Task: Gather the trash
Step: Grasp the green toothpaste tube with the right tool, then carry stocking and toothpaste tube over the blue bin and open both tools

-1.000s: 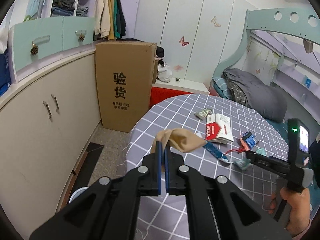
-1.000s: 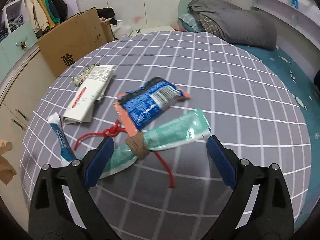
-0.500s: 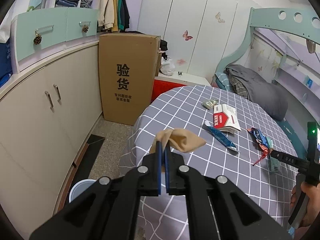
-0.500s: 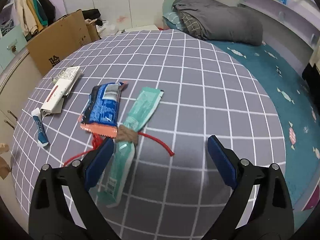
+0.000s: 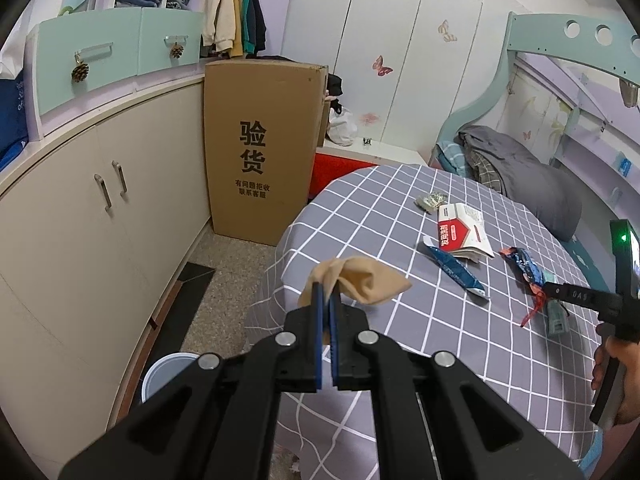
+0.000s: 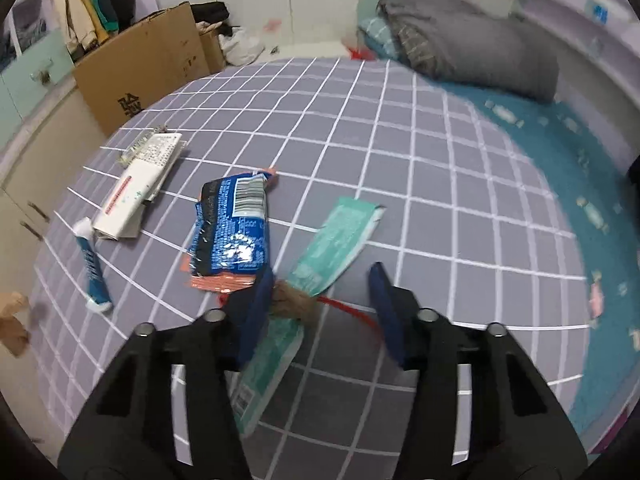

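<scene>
Straddling green packet [image 6: 320, 264] with right gripper [image 6: 320, 300] jaws apart | long axis runs up-right between them | left gripper [image 5: 327, 300] clamps tan rag [image 5: 360, 280]

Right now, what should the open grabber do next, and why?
Probably close. The right gripper is open, with its fingers on either side of the brown wad on the green wrapper. The left gripper already pinches a tan scrap, so it is busy.
</scene>
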A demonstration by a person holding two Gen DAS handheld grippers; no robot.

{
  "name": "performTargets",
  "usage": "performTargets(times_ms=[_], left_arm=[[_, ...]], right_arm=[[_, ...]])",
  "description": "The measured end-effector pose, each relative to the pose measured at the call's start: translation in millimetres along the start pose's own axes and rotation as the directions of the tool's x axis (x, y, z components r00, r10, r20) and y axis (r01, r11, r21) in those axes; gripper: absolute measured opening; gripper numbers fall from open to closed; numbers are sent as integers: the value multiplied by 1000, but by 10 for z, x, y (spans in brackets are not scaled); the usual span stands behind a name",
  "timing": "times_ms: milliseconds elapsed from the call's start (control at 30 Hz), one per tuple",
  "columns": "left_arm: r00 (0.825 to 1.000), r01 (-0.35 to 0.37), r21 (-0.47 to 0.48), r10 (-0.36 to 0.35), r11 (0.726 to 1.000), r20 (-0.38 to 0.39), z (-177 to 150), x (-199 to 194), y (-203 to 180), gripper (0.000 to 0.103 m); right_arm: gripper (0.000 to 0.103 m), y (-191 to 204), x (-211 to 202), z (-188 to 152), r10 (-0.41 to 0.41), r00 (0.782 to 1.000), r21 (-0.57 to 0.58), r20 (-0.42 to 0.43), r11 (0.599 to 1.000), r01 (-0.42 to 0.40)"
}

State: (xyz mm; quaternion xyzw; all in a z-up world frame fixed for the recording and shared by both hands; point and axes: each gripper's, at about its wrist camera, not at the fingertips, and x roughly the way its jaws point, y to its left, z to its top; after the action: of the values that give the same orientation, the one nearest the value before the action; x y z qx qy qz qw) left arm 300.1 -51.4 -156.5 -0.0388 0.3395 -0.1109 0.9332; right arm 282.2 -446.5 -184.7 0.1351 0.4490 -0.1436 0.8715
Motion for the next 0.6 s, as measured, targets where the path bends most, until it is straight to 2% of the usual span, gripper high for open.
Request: performTargets(times_ms=[167, 267, 600], left_arm=[[1000, 7, -7, -7, 1000, -4, -5, 10, -4, 3], [1000, 10, -10, -10, 1000, -6, -11, 10, 3, 3], [1000, 21, -28, -21, 999, 7, 23, -71, 50, 3]], right_arm=[[38, -72, 19, 44, 18, 1000, 6, -14, 1000, -18], [22, -87, 8, 40, 55, 998, 13, -15, 998, -55], [22, -2, -431, 35, 150, 985, 5, 86, 989, -151]])
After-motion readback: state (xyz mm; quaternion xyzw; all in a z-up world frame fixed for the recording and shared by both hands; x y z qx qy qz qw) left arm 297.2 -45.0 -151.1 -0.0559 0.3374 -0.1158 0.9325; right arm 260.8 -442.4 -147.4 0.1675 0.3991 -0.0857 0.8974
